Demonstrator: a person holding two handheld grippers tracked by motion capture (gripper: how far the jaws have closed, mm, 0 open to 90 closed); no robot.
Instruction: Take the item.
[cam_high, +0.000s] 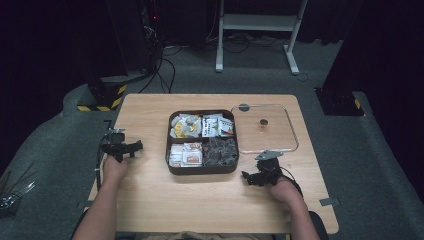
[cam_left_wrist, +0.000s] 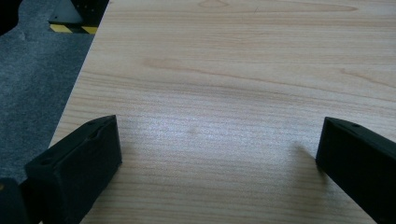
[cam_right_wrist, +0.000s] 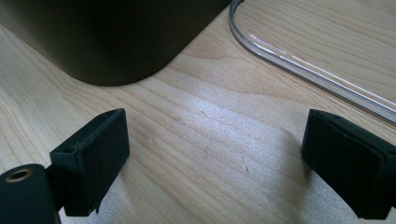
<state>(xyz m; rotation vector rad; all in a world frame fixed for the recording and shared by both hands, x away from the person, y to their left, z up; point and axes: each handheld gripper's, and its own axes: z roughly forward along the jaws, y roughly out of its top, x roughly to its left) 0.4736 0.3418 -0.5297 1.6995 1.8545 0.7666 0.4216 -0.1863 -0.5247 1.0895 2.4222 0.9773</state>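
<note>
The dark brown, four-compartment snack box (cam_high: 202, 171) sits in the middle of the pale wooden table (cam_high: 150, 195), open, with wrapped sweets and packets filling every section. Its clear plastic lid (cam_high: 287, 131) lies flat just to the right of the box, touching or nearly touching its side, so I judge the lid is parked there within easy reach for closing the box.

My left gripper (cam_high: 121, 148) rests to the left of the box, well apart from it, its jaws spread wide over bare wood with nothing between them. My right gripper (cam_high: 260, 175) sits near the box's front right corner, just in front of the lid's near edge; its jaws also stand wide and hold nothing, and the right gripper view shows the box's rounded corner and the lid's rim ahead.

Both my forearms lie low on the table, the hands on either side of the box, both grippers pointing roughly away from me.
</note>
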